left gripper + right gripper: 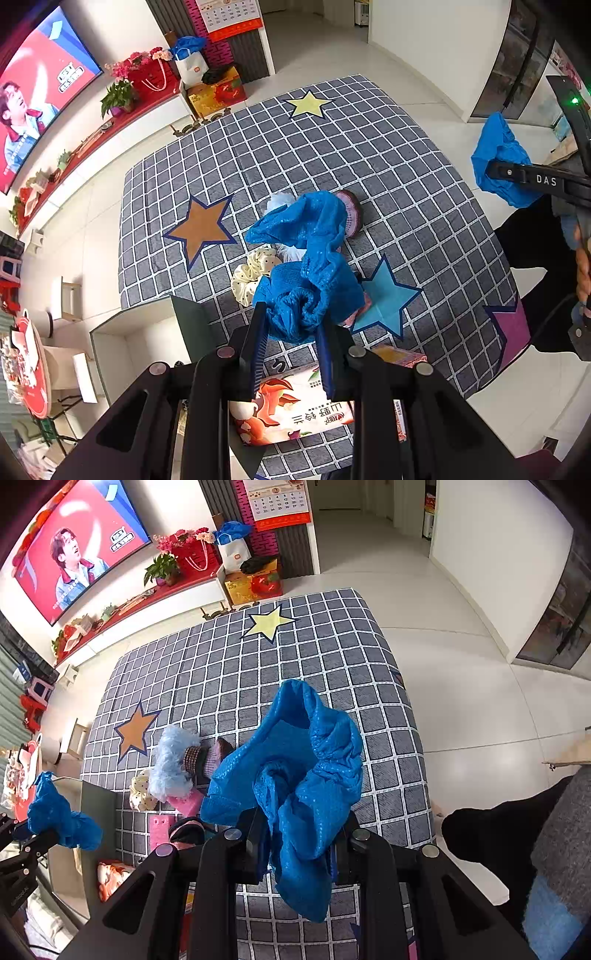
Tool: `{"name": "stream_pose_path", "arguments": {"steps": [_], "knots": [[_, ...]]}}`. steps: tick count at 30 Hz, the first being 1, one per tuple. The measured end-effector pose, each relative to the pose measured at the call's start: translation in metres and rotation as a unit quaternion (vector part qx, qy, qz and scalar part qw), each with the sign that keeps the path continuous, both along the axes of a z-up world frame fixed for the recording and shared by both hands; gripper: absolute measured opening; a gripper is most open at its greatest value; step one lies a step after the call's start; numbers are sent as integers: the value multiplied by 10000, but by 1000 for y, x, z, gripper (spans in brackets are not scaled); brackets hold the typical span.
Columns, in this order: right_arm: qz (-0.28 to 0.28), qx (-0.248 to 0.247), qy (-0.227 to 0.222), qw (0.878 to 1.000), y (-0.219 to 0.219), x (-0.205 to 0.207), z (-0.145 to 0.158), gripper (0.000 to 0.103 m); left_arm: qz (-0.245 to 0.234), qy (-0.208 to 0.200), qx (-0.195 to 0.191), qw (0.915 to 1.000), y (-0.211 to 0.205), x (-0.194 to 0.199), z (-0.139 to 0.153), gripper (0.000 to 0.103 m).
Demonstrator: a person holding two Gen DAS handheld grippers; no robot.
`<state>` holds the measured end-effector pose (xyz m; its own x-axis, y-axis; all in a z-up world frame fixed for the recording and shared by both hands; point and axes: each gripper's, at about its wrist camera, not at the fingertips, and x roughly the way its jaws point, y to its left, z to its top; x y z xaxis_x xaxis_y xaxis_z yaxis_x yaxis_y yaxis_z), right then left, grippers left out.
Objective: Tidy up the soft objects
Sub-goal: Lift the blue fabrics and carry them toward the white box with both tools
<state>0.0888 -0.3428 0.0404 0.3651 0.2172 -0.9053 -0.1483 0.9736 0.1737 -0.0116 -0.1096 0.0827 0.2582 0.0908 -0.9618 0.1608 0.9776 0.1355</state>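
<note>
Checked grey rug (295, 155) with coloured stars spreads over white floor. Left wrist view: left gripper (291, 332) fingers pinched on a blue sequined cloth (310, 258), hanging above a cream scrunchie (255, 269) and tissue pack (295, 406). Right wrist view: right gripper (301, 834) fingers clamped on a second blue cloth (306, 768); pale-blue fluffy item (171, 760) and pink foam (160, 830) show only here.

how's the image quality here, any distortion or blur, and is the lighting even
Left wrist view: strong fisheye bending of the checked mat, dark corners, blue cloth sharp, lighting even with soft shadows. Right wrist view: same bowing, the tv bright but readable, blue cover in focus, no motion blur.
</note>
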Motion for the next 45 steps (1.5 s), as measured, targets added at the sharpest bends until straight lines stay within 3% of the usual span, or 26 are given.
{"name": "stream_pose_path", "arguments": {"steps": [18, 33, 38, 45], "knots": [[266, -12, -23, 9996, 21, -15, 10, 24, 60, 105, -99, 9999, 2, -7, 3, 27], [937, -281, 477, 9941, 85, -65, 9, 24, 289, 518, -349, 9976, 23, -43, -20, 27], [1553, -920, 709, 9810, 115, -97, -5, 24, 316, 632, -379, 9968, 40, -68, -28, 27], [2301, -1745, 1137, 9506, 124, -151, -37, 24, 463, 833, -434, 9945, 57, -97, -41, 27]]}}
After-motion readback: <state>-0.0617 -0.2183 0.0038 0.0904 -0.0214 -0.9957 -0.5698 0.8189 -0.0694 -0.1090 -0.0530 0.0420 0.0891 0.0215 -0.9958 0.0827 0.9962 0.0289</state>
